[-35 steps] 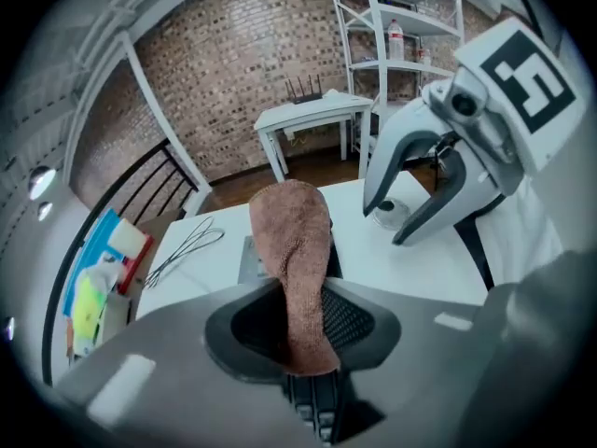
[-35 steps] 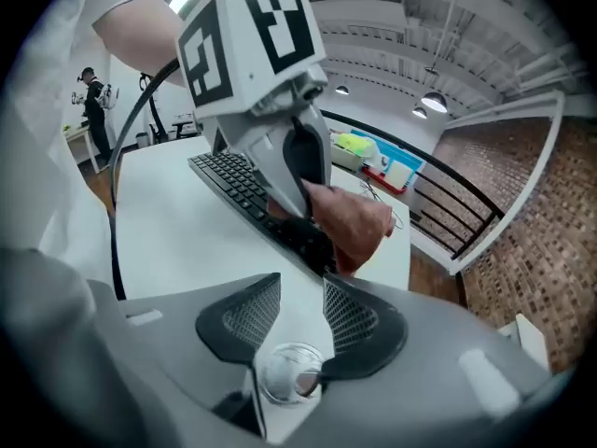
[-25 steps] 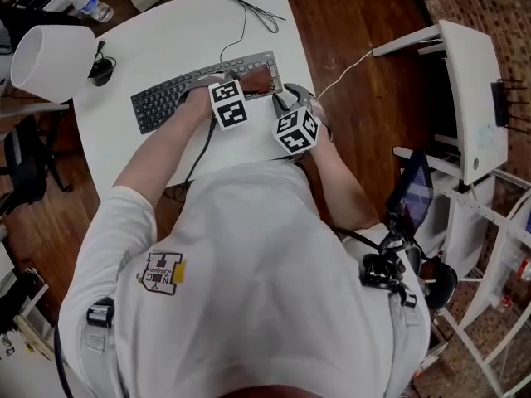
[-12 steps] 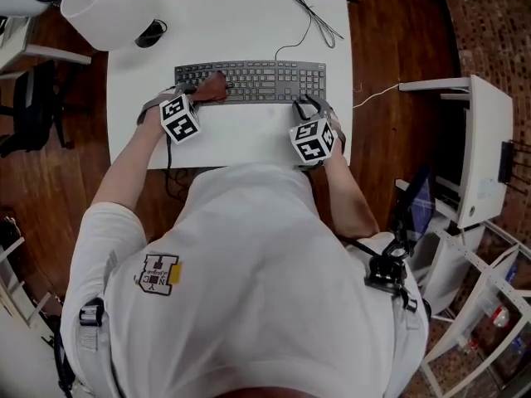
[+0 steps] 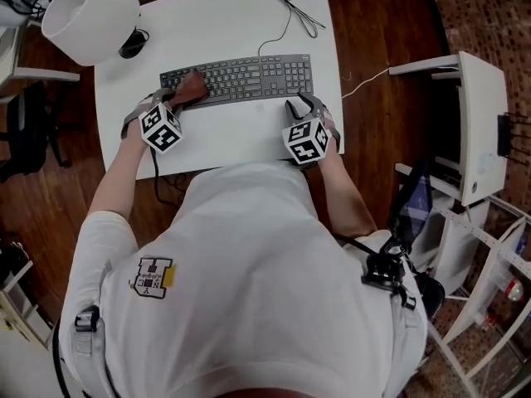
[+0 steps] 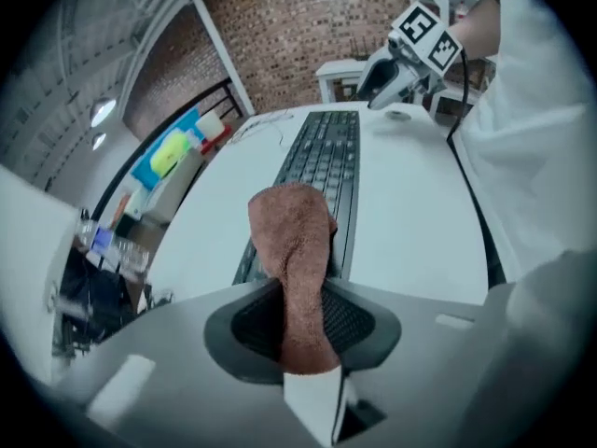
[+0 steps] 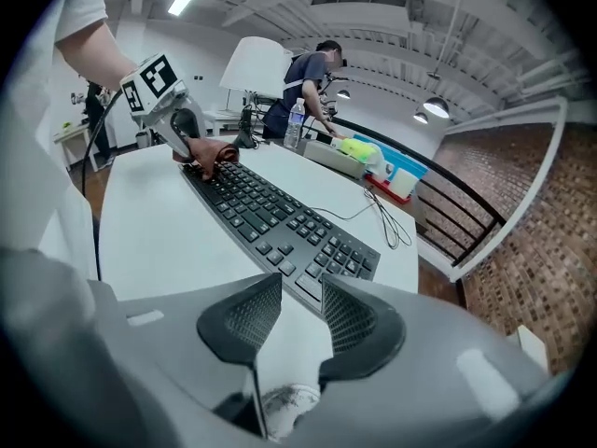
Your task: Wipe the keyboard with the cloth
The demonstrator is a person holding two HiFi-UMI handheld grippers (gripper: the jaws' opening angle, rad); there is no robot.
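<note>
- Brown cloth (image 6: 294, 250) was gripped by the left gripper (image 6: 303, 317), whose fingers (image 6: 359, 323) were closed on it.
- The cloth's free end was rested on the left end of the keyboard (image 5: 249, 77), on top of the keys.
- The black keyboard was laid across the far half of the white bench (image 5: 224, 139), with its cable (image 5: 286, 11) run off toward the far edge.
- The right gripper (image 7: 300, 292) was held just beside the keyboard's near right corner; its fingers (image 7: 244, 320) were parted, and nothing was held between them.
- A white lamp shade (image 5: 90, 19) was seen over the far left corner of the bench, well apart from the cloth.
</note>
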